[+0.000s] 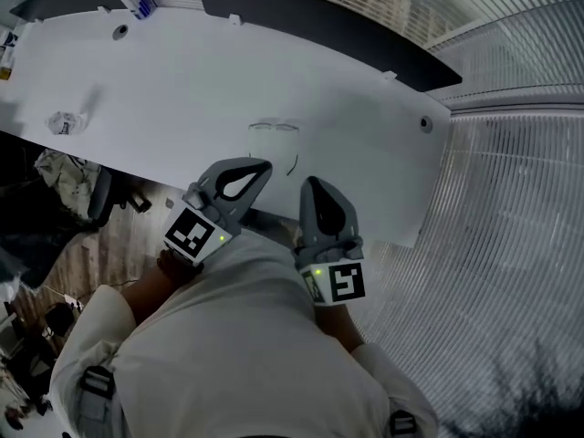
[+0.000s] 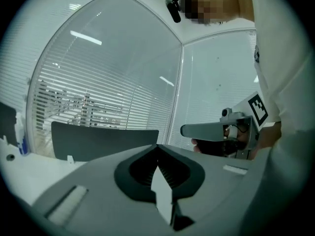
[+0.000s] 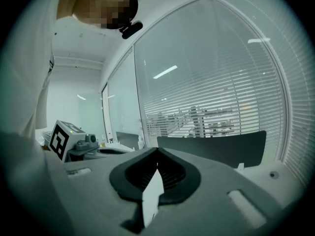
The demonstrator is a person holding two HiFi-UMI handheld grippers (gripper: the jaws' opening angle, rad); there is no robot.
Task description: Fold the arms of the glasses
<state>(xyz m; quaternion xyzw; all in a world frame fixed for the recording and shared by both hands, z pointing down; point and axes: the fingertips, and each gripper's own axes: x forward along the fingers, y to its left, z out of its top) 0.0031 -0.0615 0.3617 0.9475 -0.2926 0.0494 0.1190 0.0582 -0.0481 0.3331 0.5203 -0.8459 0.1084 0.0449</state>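
white table (image 1: 164,89), plain, no pattern at all. glasses (image 1: 274,128) barely showing, pale clear frame, one thin dark arm. left gripper (image 1: 263,164) grey, black ribbed lining inside; right gripper (image 1: 310,182) the same grey and black. marker cubes (image 1: 193,234): black squares on white, a small green light by each. divider panel (image 1: 319,21) near black. blinds (image 1: 511,208) white, fine stripes. shirt (image 1: 228,354) white. floor (image 1: 137,231) brown wood-grain.

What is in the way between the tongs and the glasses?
Nothing visible. Only bare white tabletop lies between the thin clear-framed glasses and the grey left tongs and right tongs, both shut and empty.
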